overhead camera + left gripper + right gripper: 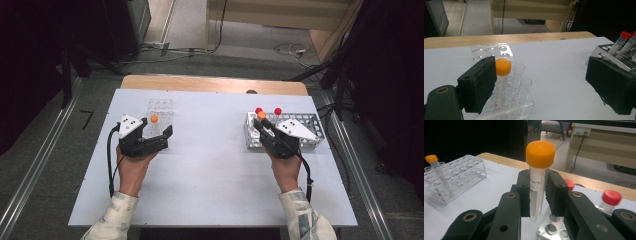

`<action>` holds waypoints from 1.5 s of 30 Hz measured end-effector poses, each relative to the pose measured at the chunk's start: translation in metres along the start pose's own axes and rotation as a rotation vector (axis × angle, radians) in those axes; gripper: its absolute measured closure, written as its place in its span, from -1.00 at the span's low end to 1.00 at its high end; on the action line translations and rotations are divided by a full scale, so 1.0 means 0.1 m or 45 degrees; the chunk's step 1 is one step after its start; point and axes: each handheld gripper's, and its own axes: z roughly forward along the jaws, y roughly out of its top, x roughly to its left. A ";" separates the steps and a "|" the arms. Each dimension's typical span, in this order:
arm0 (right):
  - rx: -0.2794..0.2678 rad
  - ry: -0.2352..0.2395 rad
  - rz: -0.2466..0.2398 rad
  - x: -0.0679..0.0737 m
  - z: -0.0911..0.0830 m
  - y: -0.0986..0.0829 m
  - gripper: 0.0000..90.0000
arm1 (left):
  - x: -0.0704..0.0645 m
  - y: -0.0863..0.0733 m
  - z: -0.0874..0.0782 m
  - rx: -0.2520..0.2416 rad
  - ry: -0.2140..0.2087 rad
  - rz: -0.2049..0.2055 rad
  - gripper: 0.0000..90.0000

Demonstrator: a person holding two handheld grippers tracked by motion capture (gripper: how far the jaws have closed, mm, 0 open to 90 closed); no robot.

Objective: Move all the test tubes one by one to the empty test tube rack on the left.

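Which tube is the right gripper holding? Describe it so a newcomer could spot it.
Look at the metal rack on the table's right side. Just above its left end, the right gripper clamps an upright clear tube. Its cap is orange, while the tubes standing in that rack are red-capped.

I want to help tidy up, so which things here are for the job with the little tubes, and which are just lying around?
For the job:
- orange-capped tube, held in the right gripper
- metal rack with red-capped tubes
- clear rack holding another orange-capped tube
- left gripper, open by it

Just lying about:
- cables on the floor
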 end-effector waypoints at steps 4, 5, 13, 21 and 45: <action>0.014 0.039 -0.009 0.12 0.07 -0.01 0.58 | -0.03 0.00 -0.01 -0.004 -0.013 0.009 -0.76; 0.017 0.050 -0.012 0.15 0.08 -0.01 0.58 | -0.05 0.00 -0.01 -0.006 -0.018 0.011 -0.76; 0.040 0.140 -0.023 0.44 0.21 -0.09 0.58 | -0.19 0.00 -0.01 -0.005 -0.081 0.026 -0.74; 0.066 0.209 -0.046 0.68 0.32 -0.16 0.58 | -0.37 0.00 -0.01 -0.005 -0.151 0.054 -0.72; 0.109 0.348 -0.124 1.29 0.54 -0.28 0.58 | -0.68 -0.12 0.04 0.033 -0.251 0.161 -0.22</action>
